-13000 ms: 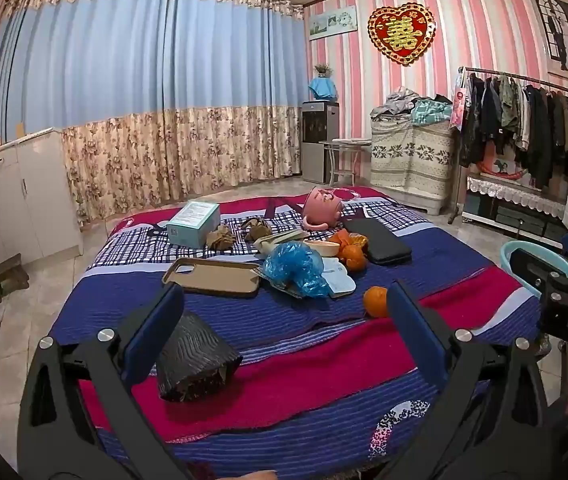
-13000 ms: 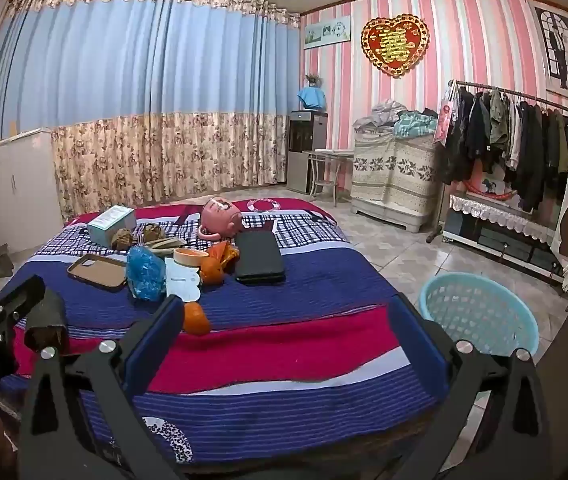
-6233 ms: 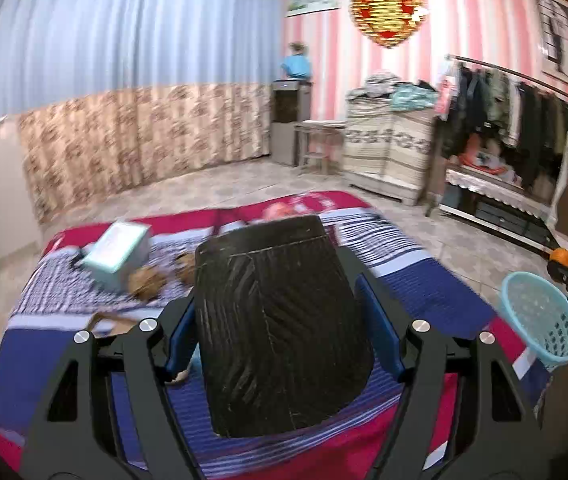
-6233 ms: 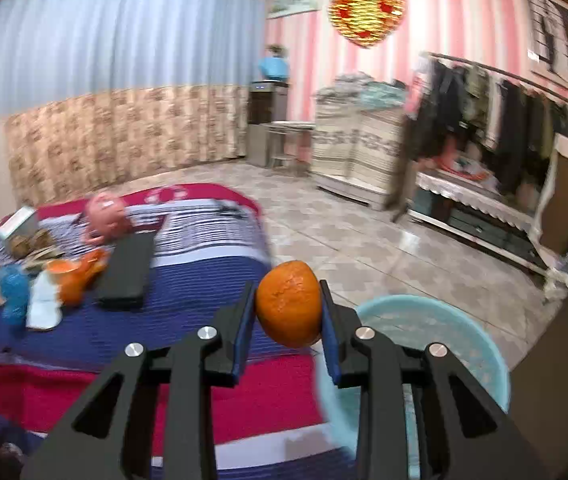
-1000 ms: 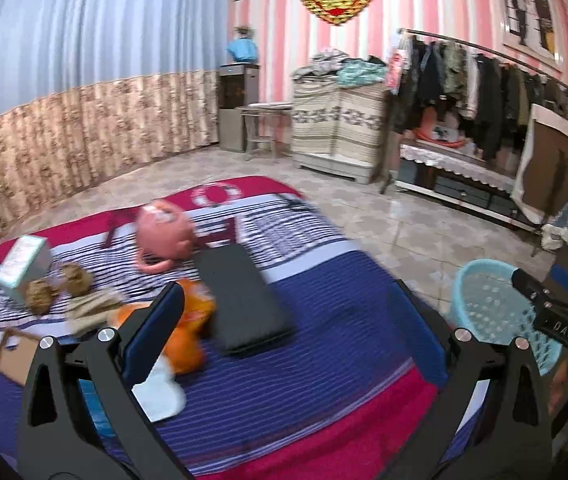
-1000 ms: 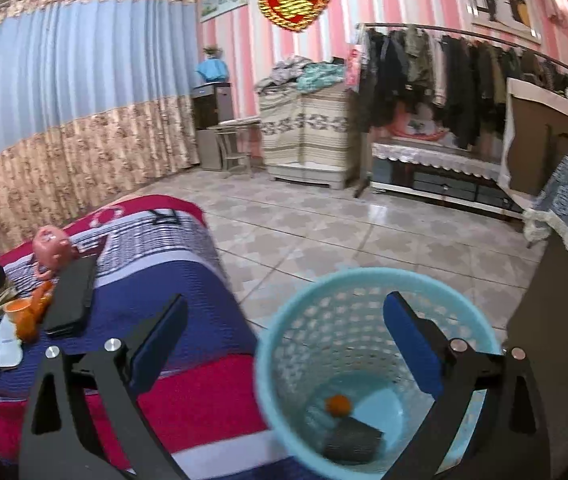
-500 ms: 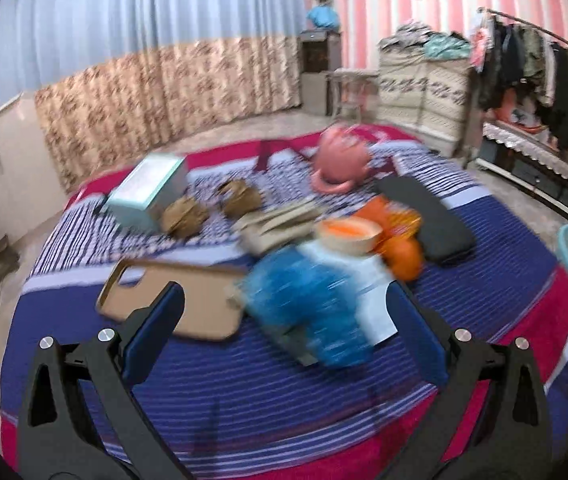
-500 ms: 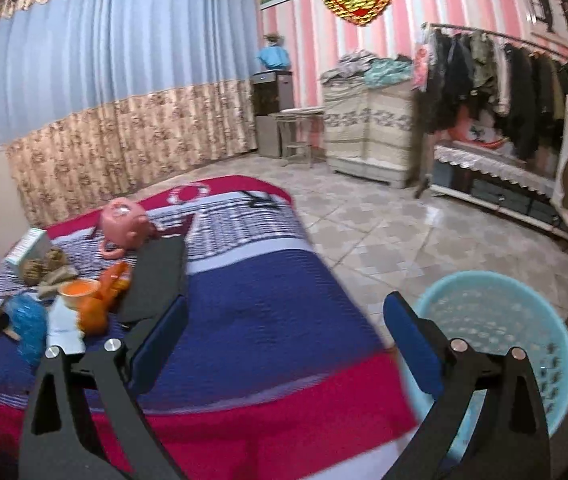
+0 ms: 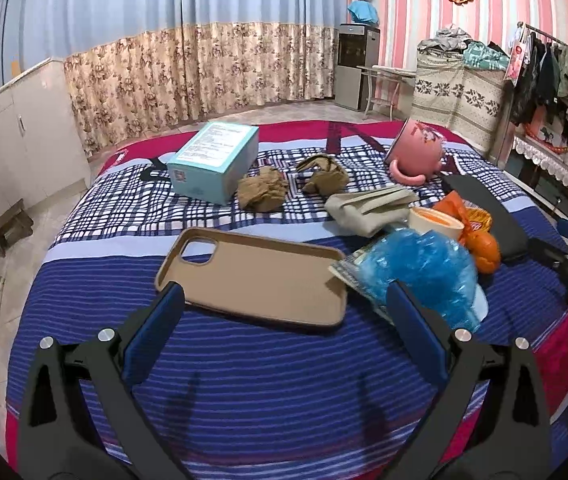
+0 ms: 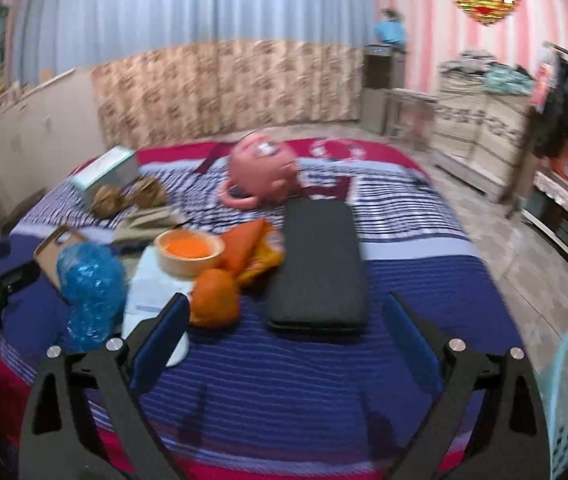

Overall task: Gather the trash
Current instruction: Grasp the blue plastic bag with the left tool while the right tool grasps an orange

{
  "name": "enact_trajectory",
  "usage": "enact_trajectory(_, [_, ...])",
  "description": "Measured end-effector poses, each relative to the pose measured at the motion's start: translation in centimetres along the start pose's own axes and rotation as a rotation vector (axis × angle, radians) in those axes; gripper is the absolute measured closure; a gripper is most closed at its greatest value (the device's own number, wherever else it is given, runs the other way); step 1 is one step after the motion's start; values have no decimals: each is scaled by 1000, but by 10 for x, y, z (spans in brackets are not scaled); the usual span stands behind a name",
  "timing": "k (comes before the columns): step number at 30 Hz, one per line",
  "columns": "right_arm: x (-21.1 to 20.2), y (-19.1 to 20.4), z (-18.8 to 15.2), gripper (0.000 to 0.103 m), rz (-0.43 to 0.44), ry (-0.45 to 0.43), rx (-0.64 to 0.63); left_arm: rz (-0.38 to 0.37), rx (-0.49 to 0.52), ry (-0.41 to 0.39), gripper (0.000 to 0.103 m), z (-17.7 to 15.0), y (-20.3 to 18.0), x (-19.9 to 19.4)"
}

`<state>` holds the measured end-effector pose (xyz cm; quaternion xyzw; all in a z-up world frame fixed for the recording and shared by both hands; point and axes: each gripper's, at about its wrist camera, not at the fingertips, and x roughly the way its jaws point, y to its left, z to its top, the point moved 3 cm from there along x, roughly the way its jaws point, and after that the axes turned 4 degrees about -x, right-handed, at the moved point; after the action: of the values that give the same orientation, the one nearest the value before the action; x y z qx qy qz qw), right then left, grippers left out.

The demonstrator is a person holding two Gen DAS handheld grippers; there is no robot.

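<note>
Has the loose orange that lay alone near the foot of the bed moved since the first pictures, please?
Yes. The blue striped bedspread in front of the crumpled blue bag, where it lay, is now bare.

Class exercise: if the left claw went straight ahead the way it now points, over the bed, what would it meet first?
Most likely the tan phone case, which lies on the bedspread between the open left claw fingers' line; depth is uncertain, so it might pass above.

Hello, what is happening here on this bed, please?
A person is clearing trash from the bed with a claw in each hand. Both the left claw and right claw are open and empty, above the blanket. The blue plastic wad, an orange and brown paper balls lie there.
</note>
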<state>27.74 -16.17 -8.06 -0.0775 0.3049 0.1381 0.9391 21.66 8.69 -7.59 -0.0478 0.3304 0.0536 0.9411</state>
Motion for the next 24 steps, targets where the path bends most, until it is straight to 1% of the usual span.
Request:
enact_trajectory(1, [7,6,1,20,21,13,-9,5,-2,3,6,-1,2,2])
enact_trajectory(2, [17,13,2,27,55,40,-18,7,-3,5,6,-2,3,3])
enact_trajectory(3, [23,16,2,31,70,55,-21,8,-5,8,6,-3,5,5])
enact_trajectory(5, [33,21,-1,35,108,80,-22,2,-8,13,6,-3,5,7])
enact_trajectory(7, [40,26,-4,49,155,101,-19,-6,-6,13,6,-4,4,7])
enact_trajectory(8, [43,28,-4,60,171,112,-22,-8,-5,11,6,-4,4,7])
enact_trajectory(9, [46,29,-6,68,183,123,-24,-10,-3,7,6,-4,3,6])
enact_trajectory(10, [46,29,-6,68,192,122,-21,-12,-2,5,6,-4,1,6])
enact_trajectory(12, [38,27,-4,74,195,91,-18,-20,3,6,6,-5,-4,6])
enact_trajectory(16, [13,21,2,75,171,24,-27,-48,31,11,6,-6,-25,6])
enact_trajectory(19, [-3,12,2,75,116,5,-34,-71,66,-4,6,-4,-46,3])
enact_trajectory(20, [-14,4,2,75,73,-6,-45,-83,82,-14,6,-3,-55,3])
enact_trajectory(22, [-29,-10,0,75,20,-18,-39,-102,106,-13,6,-1,-70,7])
enact_trajectory(23, [-34,-15,-1,75,7,-22,-30,-113,116,-4,11,-1,-76,12])
enact_trajectory(24, [-43,-25,-3,75,-14,-27,-9,-118,122,7,28,-1,-80,16])
